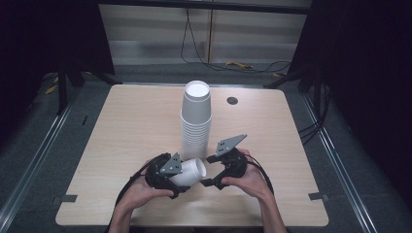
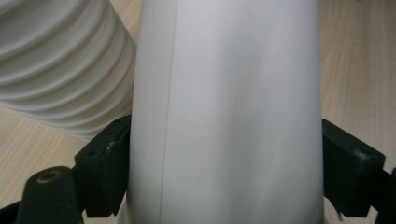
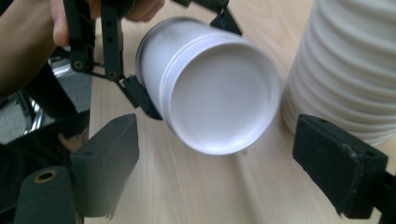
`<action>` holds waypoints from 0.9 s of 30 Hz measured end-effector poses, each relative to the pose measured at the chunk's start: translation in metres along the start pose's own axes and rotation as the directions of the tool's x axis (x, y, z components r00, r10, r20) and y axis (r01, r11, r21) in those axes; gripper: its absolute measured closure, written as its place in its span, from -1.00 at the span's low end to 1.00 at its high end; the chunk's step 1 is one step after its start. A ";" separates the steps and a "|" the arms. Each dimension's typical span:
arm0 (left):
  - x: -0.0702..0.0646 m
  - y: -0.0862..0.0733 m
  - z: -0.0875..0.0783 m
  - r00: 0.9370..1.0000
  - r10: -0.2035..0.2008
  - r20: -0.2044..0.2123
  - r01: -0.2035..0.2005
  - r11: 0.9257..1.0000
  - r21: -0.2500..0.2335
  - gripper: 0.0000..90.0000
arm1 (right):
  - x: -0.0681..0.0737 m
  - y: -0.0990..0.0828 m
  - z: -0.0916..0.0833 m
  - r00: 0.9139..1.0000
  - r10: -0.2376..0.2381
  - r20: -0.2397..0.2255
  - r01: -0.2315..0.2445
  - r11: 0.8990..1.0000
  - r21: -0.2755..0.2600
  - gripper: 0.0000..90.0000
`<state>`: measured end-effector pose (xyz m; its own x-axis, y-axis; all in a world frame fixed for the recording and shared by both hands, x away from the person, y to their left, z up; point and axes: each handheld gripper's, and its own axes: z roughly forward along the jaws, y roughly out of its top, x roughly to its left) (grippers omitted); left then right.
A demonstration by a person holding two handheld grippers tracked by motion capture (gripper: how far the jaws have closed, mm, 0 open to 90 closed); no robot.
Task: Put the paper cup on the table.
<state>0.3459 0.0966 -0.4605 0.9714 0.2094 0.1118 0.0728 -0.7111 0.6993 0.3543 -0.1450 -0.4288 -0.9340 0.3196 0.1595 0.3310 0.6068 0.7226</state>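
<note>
A tall stack of white paper cups [image 1: 196, 121] stands upside down in the middle of the wooden table [image 1: 126, 126]. In front of it my left gripper [image 1: 182, 175] is shut on a single white cup [image 1: 190, 172], held on its side. In the left gripper view the cup's wall [image 2: 224, 112] is squeezed between both pads [image 2: 109, 154], with the stack [image 2: 56, 65] just behind. My right gripper [image 1: 209, 171] stands open, close to the cup's end. In the right gripper view the cup's recessed bottom [image 3: 219, 98] faces me above the wide gap of my right gripper [image 3: 224, 163], untouched, beside the stack [image 3: 350, 70].
A small dark round hole [image 1: 232, 100] sits in the table top at the back right. Both hands work near the table's front edge. Cables lie on the floor behind the table [image 1: 243, 65], and metal rails run along both sides.
</note>
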 end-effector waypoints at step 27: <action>-0.013 0.028 0.012 0.990 0.132 0.040 -0.137 0.980 0.143 -0.64 | -0.001 0.014 0.016 0.996 -0.042 -0.074 0.056 0.977 0.205 -0.65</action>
<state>0.3377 0.0660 -0.4505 0.9808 0.0863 0.1750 -0.0292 -0.8218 0.5690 0.3623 -0.1251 -0.4300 -0.9543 0.2397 0.1783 0.2987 0.7602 0.5770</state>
